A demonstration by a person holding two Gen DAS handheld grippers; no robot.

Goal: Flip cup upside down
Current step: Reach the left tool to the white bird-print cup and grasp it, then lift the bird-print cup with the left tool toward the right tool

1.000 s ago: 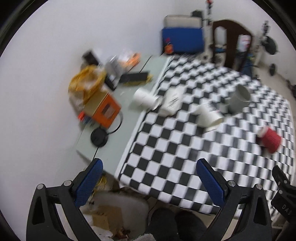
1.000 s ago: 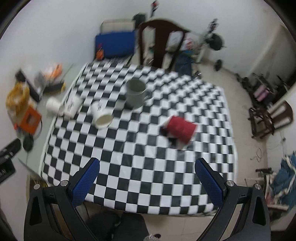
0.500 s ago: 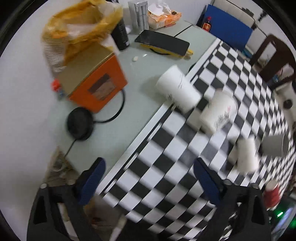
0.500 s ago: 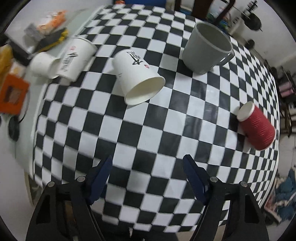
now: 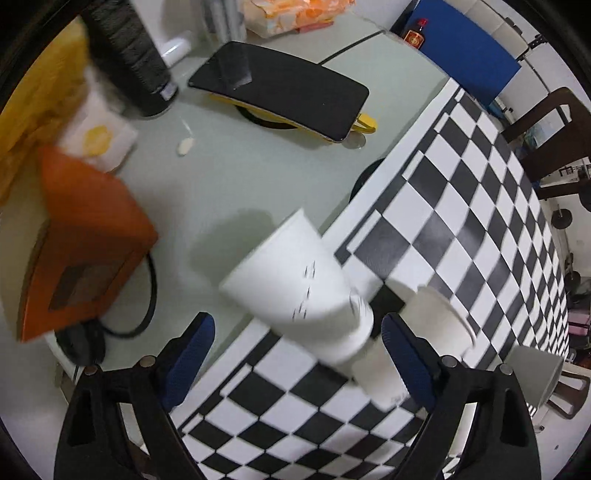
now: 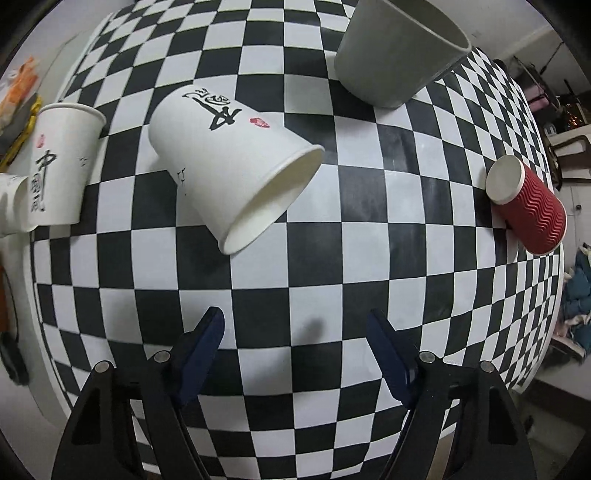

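Note:
In the left wrist view a white paper cup (image 5: 299, 291) lies on its side at the edge of the checkered cloth (image 5: 461, 221), just ahead of my open left gripper (image 5: 295, 354). Another white cup (image 5: 436, 317) is behind it. In the right wrist view a white paper cup with black characters (image 6: 236, 166) lies on its side, mouth toward my open right gripper (image 6: 295, 350), which hovers apart from it. A second white cup (image 6: 59, 166) lies far left. A grey mug (image 6: 399, 51) and a red ribbed cup (image 6: 528, 206) lie tipped.
An orange box (image 5: 81, 243), a black cable (image 5: 144, 306), a black phone on a yellow stand (image 5: 280, 92), a dark cylinder (image 5: 133, 55) and an orange packet (image 5: 291, 11) sit on the grey table part. A wooden chair (image 5: 554, 136) stands beyond.
Both grippers have moved down and closer to the table. The left one closed in on the white cup at the cloth's edge; the right one neared the lettered white cup.

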